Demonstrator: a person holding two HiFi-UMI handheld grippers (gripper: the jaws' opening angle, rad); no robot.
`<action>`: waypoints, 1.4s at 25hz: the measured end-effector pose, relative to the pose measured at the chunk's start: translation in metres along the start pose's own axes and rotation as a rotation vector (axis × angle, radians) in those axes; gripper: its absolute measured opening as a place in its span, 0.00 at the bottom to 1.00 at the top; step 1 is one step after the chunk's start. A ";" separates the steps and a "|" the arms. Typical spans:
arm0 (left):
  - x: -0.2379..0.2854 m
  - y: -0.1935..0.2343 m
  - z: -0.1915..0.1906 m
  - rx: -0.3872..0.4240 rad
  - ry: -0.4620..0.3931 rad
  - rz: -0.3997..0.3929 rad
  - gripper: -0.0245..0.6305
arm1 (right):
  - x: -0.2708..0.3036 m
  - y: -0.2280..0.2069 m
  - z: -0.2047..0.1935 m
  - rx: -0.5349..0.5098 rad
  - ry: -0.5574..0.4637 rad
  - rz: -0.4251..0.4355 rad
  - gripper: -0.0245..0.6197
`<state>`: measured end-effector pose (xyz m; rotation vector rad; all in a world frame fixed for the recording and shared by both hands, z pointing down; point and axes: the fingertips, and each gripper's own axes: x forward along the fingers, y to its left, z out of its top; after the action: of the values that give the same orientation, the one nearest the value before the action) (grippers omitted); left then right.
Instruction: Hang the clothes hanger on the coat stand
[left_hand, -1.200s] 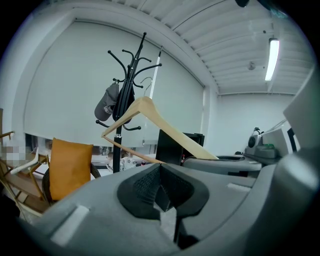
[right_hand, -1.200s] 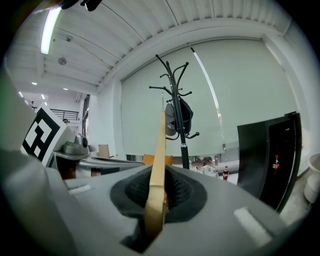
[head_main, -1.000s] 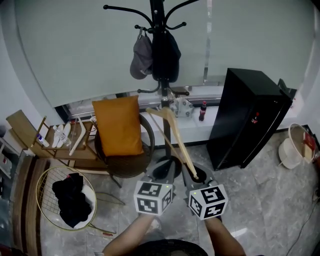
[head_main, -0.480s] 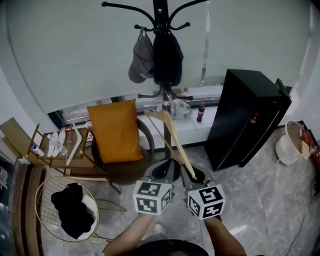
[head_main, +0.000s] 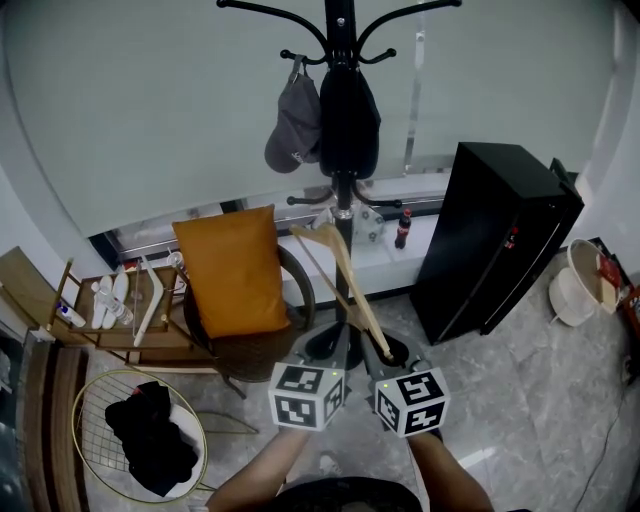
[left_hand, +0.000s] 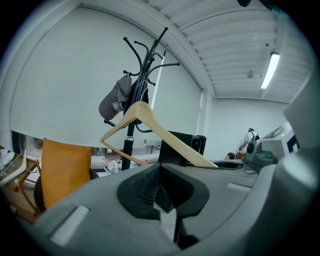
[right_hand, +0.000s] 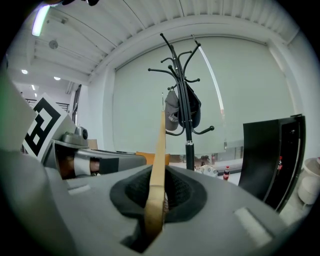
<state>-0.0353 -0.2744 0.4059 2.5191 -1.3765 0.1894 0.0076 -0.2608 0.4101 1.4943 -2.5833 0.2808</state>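
Wooden clothes hanger (head_main: 338, 275) sticks up from our right gripper (head_main: 386, 352), whose jaws pinch one end. Our left gripper (head_main: 333, 352) sits just beside it, jaws closed on nothing. We hold the hanger near the black coat stand (head_main: 342, 190), not yet on it.

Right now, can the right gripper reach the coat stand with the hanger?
Probably not yet: the right gripper, shut on the hanger, is short of the coat stand. Nothing stands between; the chair sits aside.
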 end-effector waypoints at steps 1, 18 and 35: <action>0.000 0.005 0.000 0.000 0.000 -0.003 0.04 | 0.004 0.001 0.000 0.003 0.001 -0.004 0.09; 0.010 0.040 0.000 -0.020 -0.006 -0.024 0.04 | 0.042 0.002 0.003 -0.012 0.006 -0.039 0.09; 0.045 0.067 0.002 -0.033 0.005 0.028 0.04 | 0.081 -0.022 -0.005 -0.015 0.039 -0.008 0.09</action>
<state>-0.0677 -0.3459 0.4259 2.4714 -1.4025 0.1766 -0.0132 -0.3390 0.4345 1.4786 -2.5438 0.2867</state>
